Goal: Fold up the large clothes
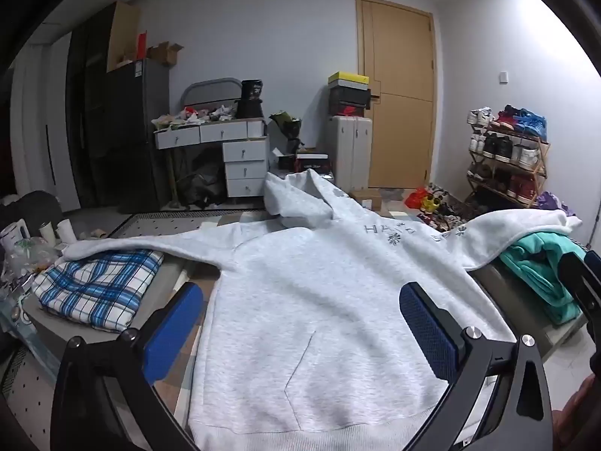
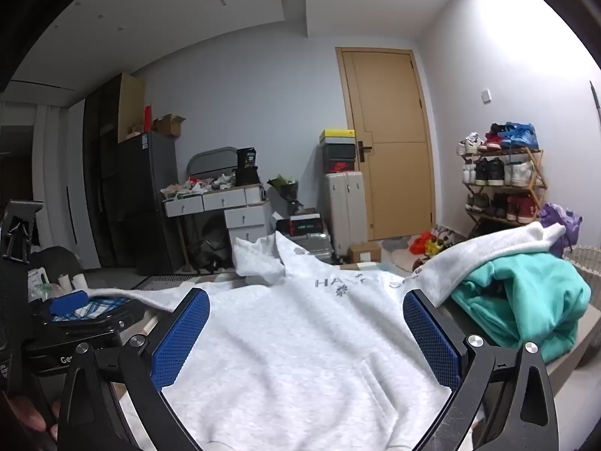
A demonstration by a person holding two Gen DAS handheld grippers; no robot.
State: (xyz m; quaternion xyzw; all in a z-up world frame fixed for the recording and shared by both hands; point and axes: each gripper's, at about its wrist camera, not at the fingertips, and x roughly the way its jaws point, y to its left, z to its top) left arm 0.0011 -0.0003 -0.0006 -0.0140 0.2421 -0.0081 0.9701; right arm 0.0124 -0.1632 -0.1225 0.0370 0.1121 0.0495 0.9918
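A light grey hoodie (image 1: 300, 300) lies spread face up on a low table, hood at the far end, sleeves out to both sides. It also shows in the right wrist view (image 2: 293, 338). My left gripper (image 1: 300, 323) is open above the hoodie's lower left part, its blue pads wide apart and empty. My right gripper (image 2: 306, 334) is open above the hoodie's lower right part, near the front pocket, also empty. The left gripper shows at the left edge of the right wrist view (image 2: 71, 312).
A folded blue plaid cloth (image 1: 97, 289) lies under the left sleeve. A teal garment (image 2: 526, 300) is heaped under the right sleeve. Beyond the table are a white drawer desk (image 1: 233, 154), a suitcase (image 1: 349, 154), a door and a shoe rack (image 1: 507, 158).
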